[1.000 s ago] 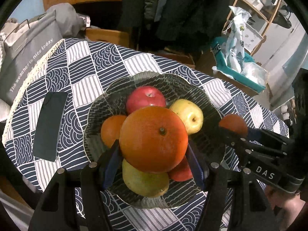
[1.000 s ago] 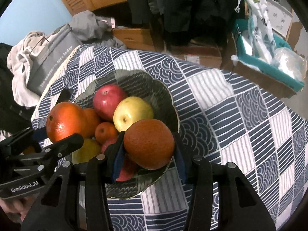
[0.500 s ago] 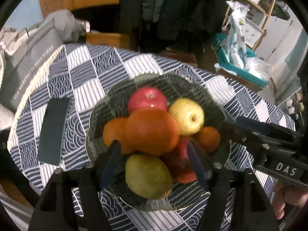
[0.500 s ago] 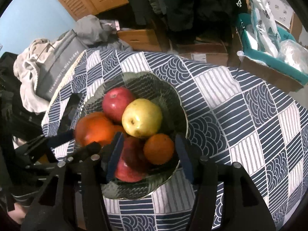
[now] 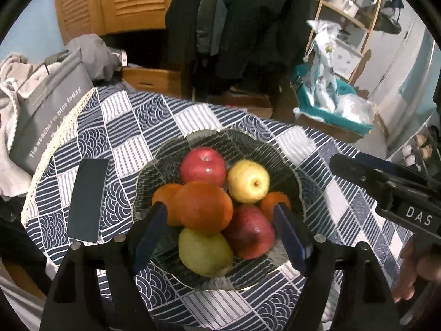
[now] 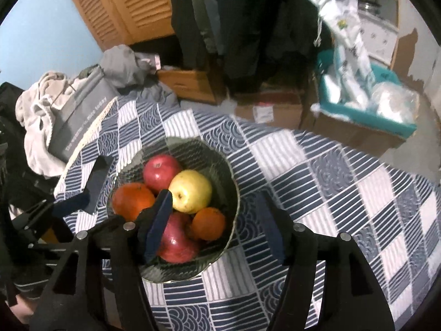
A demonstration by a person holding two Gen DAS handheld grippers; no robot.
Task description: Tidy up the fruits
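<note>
Your left tool (image 5: 220,227) hangs over the near side of the glass bowl (image 5: 289,165) with its fingers spread apart and nothing between them. Your right tool (image 6: 213,218) is likewise apart and empty, its left finger over the bowl's middle and its right finger out past the bowl's right rim. All the fruit sits in the bowl: a large orange (image 5: 204,207) on top of the pile, touching a red apple (image 5: 203,167) at the far side and a yellow apple (image 5: 248,180) to the right. A pear (image 5: 204,251) and a second red apple (image 5: 248,233) lie nearest you. A small orange (image 5: 275,202) sits at the right; another (image 5: 162,195) peeks out at the left, probably a mandarin. A dark phone (image 5: 88,200) lies on the tabletop (image 5: 344,207) left of the bowl.
</note>
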